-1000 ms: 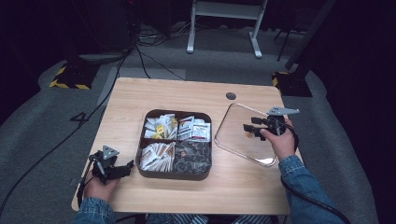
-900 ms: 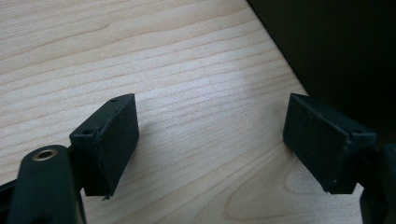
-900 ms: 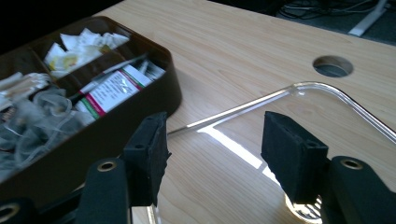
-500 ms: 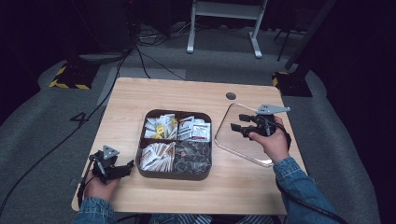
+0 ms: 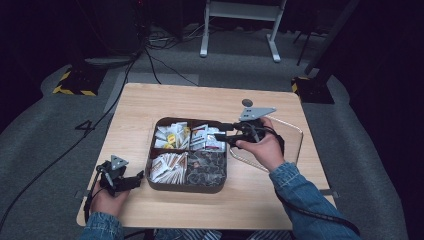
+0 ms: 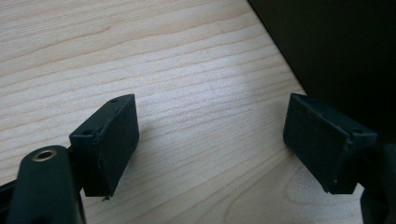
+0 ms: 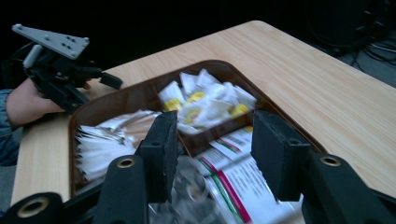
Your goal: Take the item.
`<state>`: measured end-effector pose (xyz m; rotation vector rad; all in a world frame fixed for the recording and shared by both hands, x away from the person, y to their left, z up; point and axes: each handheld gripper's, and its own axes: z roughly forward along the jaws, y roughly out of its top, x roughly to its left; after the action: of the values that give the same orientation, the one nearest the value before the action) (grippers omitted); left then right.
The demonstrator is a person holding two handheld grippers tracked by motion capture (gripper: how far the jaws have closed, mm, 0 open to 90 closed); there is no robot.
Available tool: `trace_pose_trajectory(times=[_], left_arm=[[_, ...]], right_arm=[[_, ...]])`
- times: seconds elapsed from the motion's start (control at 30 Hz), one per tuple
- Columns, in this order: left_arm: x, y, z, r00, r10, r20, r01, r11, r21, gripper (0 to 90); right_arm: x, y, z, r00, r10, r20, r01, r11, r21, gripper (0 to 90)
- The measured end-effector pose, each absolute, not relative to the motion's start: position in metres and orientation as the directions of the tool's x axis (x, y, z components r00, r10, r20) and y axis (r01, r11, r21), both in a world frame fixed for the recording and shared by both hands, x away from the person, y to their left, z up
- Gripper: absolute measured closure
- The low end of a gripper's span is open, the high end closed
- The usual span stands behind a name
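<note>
High view | right gripper (image 5: 223,136) over brown tray (image 5: 186,186) | clear lid (image 5: 296,131) behind

Packet lettering (image 7: 243,179) beneath the right claw (image 7: 217,149) is blurred.

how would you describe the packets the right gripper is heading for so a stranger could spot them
On the wooden table sits a dark square tray split into four compartments. The right gripper hangs over its far right one, holding flat white packets with red and green print. Neighbours differ: small yellow-marked sachets, thin sticks, dark packets.
</note>
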<state>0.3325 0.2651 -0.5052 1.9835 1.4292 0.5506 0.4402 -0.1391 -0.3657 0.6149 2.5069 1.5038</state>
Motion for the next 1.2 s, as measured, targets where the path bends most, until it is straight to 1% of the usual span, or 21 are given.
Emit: trace_pose_trajectory(times=[0.03,0.07,0.13,0.17,0.23,0.27,0.3,0.37,0.47,0.5,0.6,0.63,0.7,0.83,0.93,1.2], left_arm=[[0.332,0.265,-0.505,0.326,0.945,-0.024,0.684,-0.218,0.696,18.8],[0.332,0.265,-0.505,0.325,0.945,-0.024,0.684,-0.218,0.696,18.8],[0.332,0.265,-0.505,0.326,0.945,-0.023,0.684,-0.219,0.696,18.8],[0.332,0.265,-0.505,0.326,0.945,-0.024,0.684,-0.219,0.696,18.8],[0.332,0.265,-0.505,0.326,0.945,-0.024,0.684,-0.218,0.696,18.8],[0.332,0.265,-0.505,0.326,0.945,-0.024,0.684,-0.218,0.696,18.8],[0.332,0.265,-0.505,0.326,0.945,-0.024,0.684,-0.219,0.696,18.8],[0.332,0.265,-0.505,0.326,0.945,-0.024,0.684,-0.218,0.696,18.8],[0.332,0.265,-0.505,0.326,0.945,-0.023,0.684,-0.219,0.696,18.8],[0.332,0.265,-0.505,0.326,0.945,-0.024,0.684,-0.218,0.696,18.8],[0.332,0.265,-0.505,0.326,0.945,-0.023,0.684,-0.219,0.696,18.8],[0.332,0.265,-0.505,0.326,0.945,-0.024,0.685,-0.218,0.695,18.9],[0.332,0.265,-0.505,0.325,0.945,-0.021,0.684,-0.22,0.695,19.1],[0.331,0.264,-0.505,0.322,0.947,-0.021,0.686,-0.217,0.695,19.2],[0.331,0.264,-0.505,0.32,0.947,-0.02,0.685,-0.217,0.695,19.2],[0.332,0.264,-0.505,0.319,0.948,-0.026,0.687,-0.212,0.695,19.0]], right_arm=[[0.44,-0.132,-0.366,-0.911,0.407,0.067,0.252,0.418,0.873,50.1],[0.441,-0.117,-0.366,-0.922,0.379,0.08,0.254,0.433,0.865,50.1],[0.441,-0.11,-0.367,-0.924,0.371,0.098,0.269,0.445,0.854,50.0],[0.441,-0.096,-0.37,-0.931,0.348,0.107,0.27,0.461,0.845,48.9],[0.441,-0.085,-0.373,-0.929,0.342,0.144,0.303,0.476,0.826,50.3],[0.441,-0.085,-0.373,-0.929,0.342,0.144,0.303,0.476,0.826,50.3],[0.44,-0.071,-0.377,-0.934,0.319,0.159,0.306,0.489,0.817,53.5],[0.439,-0.058,-0.382,-0.94,0.301,0.157,0.299,0.511,0.806,55.6],[0.437,-0.047,-0.388,-0.946,0.282,0.163,0.295,0.533,0.793,57.5],[0.435,-0.036,-0.396,-0.946,0.273,0.177,0.305,0.554,0.775,58.7],[0.433,-0.027,-0.402,-0.945,0.265,0.194,0.316,0.572,0.757,60.6],[0.431,-0.018,-0.409,-0.94,0.251,0.232,0.338,0.592,0.732,62.9],[0.429,-0.01,-0.414,-0.936,0.245,0.252,0.35,0.604,0.716,63.2],[0.427,-0.001,-0.418,-0.936,0.239,0.259,0.352,0.616,0.705,62.7],[0.427,0.009,-0.427,-0.931,0.25,0.266,0.365,0.631,0.685,61.4],[0.427,0.017,-0.443,-0.924,0.271,0.269,0.382,0.652,0.655,60.4]])
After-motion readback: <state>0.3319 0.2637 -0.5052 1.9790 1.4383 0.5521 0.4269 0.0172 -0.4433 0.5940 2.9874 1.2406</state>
